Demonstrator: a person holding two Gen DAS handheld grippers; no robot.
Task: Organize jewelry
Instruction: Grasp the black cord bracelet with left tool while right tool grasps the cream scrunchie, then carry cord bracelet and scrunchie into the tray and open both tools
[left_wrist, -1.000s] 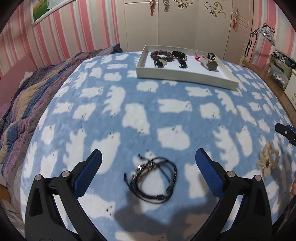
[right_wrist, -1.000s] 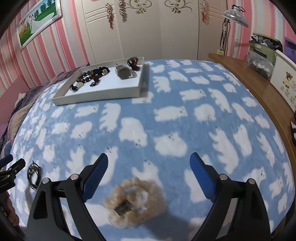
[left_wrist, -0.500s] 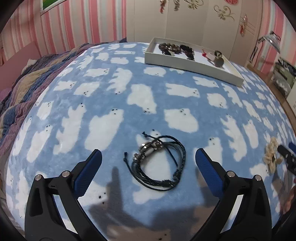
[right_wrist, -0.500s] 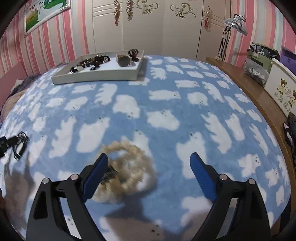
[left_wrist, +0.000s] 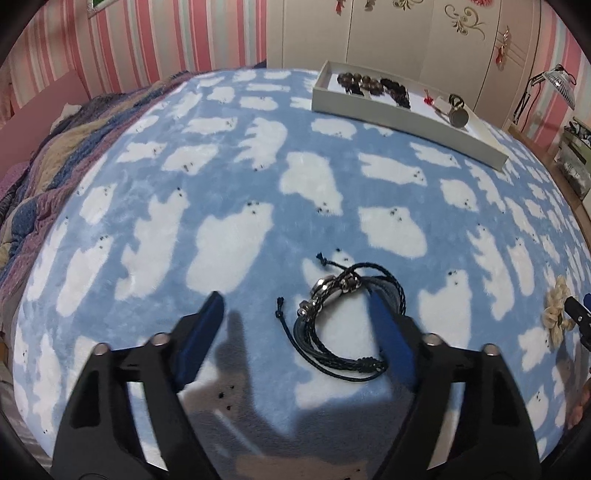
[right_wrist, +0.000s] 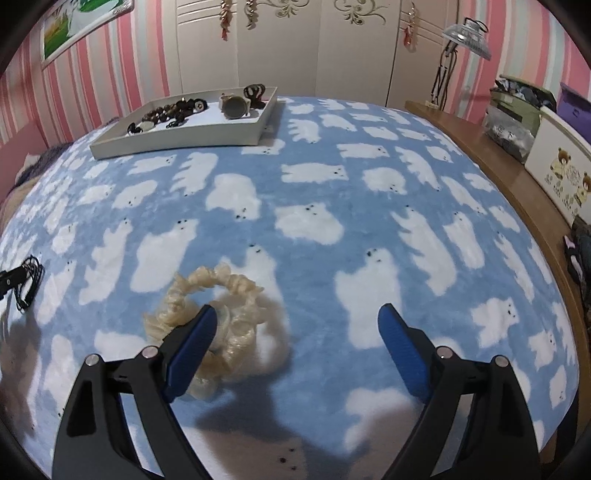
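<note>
A black braided cord bracelet (left_wrist: 343, 317) with metal beads lies on the blue polar-bear blanket (left_wrist: 236, 177). My left gripper (left_wrist: 293, 299) hovers low over it, jaws closing. The bracelet lies between them, its right edge under the right finger, and the left pad is well clear of it. A cream beaded bracelet (right_wrist: 221, 291) lies under the left finger of my right gripper (right_wrist: 297, 312), which stands open. At the far side of the bed a white tray (left_wrist: 406, 114) (right_wrist: 177, 142) holds bead bracelets and a watch.
A folded striped quilt (left_wrist: 37, 166) lies along the bed's left side. On the right runs a wooden ledge (right_wrist: 517, 177) with a lamp (right_wrist: 465, 33), bags and a bear-print box (right_wrist: 561, 166). White wardrobe doors stand behind the tray.
Both grippers have come down closer to the blanket. The left jaws have narrowed around the black bracelet. The cream bracelet has slid from the middle of the right gripper's gap to under its left finger.
</note>
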